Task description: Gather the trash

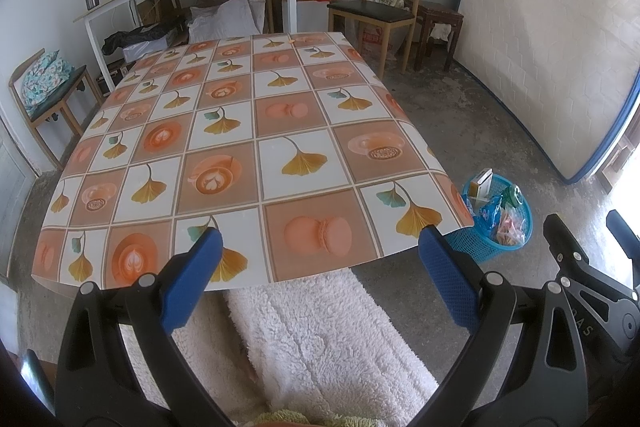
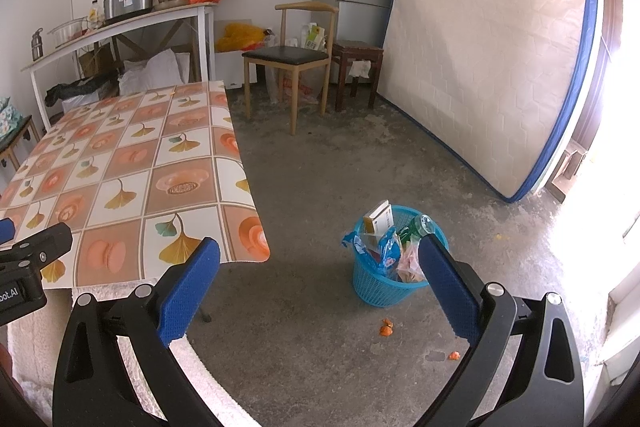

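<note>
A blue mesh trash basket (image 2: 374, 285) stands on the concrete floor right of the table, stuffed with a small box (image 2: 377, 217), a green bottle (image 2: 418, 225) and plastic wrappers. The same basket (image 1: 478, 251) shows in the left wrist view past the table's near right corner. My left gripper (image 1: 320, 239) hangs open over the table's near edge, nothing between its blue pads. My right gripper (image 2: 320, 251) is open too, above the floor just left of the basket. Orange peel scraps (image 2: 386, 327) lie on the floor in front of the basket, another bit (image 2: 453, 355) further right.
The table (image 1: 248, 131) wears a patterned orange-and-white cloth, with a tiny orange scrap (image 1: 291, 41) at its far edge. A white fluffy rug (image 1: 320, 339) lies below me. Chairs (image 2: 294, 57), a stool, a fridge and a leaning mattress (image 2: 492, 59) line the far side.
</note>
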Available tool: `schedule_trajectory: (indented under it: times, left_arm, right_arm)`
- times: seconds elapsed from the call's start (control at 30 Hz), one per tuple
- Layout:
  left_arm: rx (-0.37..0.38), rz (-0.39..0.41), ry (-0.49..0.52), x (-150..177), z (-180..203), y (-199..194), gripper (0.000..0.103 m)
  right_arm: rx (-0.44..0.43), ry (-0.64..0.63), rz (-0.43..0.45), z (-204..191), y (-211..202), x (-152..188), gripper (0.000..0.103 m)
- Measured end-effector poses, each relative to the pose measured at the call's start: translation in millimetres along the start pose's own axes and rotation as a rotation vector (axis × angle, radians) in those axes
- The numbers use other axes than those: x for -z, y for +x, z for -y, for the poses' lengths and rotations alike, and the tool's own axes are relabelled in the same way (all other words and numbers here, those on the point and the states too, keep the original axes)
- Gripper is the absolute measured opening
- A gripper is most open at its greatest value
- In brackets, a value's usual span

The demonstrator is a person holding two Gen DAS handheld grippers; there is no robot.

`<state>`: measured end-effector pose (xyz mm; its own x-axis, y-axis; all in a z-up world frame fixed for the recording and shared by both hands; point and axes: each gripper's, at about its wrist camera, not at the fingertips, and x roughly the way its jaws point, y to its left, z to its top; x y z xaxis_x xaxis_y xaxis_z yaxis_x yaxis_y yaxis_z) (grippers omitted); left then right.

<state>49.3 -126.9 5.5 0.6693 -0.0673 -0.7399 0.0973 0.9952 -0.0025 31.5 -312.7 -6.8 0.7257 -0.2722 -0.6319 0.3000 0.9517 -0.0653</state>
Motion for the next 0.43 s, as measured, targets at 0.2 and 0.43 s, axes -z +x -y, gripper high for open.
schedule_trajectory:
  times: [0.2, 0.43]
  left_arm:
    - [-0.001, -0.002, -0.002, 0.2, -0.2, 0.5, 0.094]
    - [0.001, -0.004, -0.002, -0.1, 0.5, 0.4, 0.094]
  right_arm:
    - [0.0, 0.002, -0.001, -0.3, 0.3, -1.1, 0.097]
    - [0.0, 0.001, -0.001, 0.1, -0.2, 1.1, 0.097]
